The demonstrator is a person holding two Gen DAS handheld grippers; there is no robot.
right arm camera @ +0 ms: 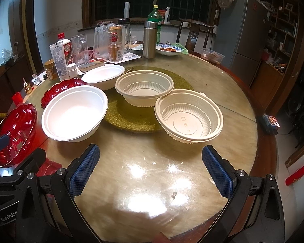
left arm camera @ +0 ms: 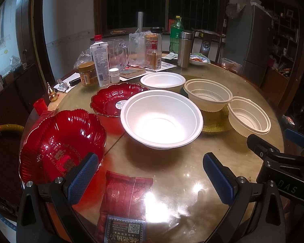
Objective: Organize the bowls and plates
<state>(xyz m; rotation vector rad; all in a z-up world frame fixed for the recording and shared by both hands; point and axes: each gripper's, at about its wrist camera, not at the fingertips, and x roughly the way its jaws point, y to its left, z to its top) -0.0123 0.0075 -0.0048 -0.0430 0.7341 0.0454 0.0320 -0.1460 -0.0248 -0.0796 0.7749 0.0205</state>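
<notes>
- Fingers of the left gripper (left arm camera: 151,179) spread wide, blue pads empty, hovering low over the near edge of the round table (left arm camera: 192,172).
- Left pad (left arm camera: 83,179) overlaps the rim of the near red bowl (left arm camera: 58,143) in the wrist view; contact cannot be told.
- Red packet (left arm camera: 125,194) lies flat on the table between the left gripper's fingers, a dark printed card (left arm camera: 124,229) on its near end.
- Right gripper (right arm camera: 151,171) likewise wide apart, nothing between the pads, only bare glossy tabletop below.
- Large white foam bowl (right arm camera: 74,113) sits ahead and left of the right gripper; near cream ribbed bowl (right arm camera: 189,116) ahead and right, upright, its far rim touching or overlapping the second cream bowl (right arm camera: 145,90).
- Second cream bowl stands on the gold glitter turntable (right arm camera: 127,117) at mid-table.
- Second white foam bowl (right arm camera: 104,76) farther back, left of the cream one.
- Shallow red dish (left arm camera: 113,99) behind the large white bowl, partly hidden by it.
- Far side: bottles, jars, a glass mug (left arm camera: 118,50), a steel flask (right arm camera: 150,39), a blue-patterned plate of food (right arm camera: 169,49).
</notes>
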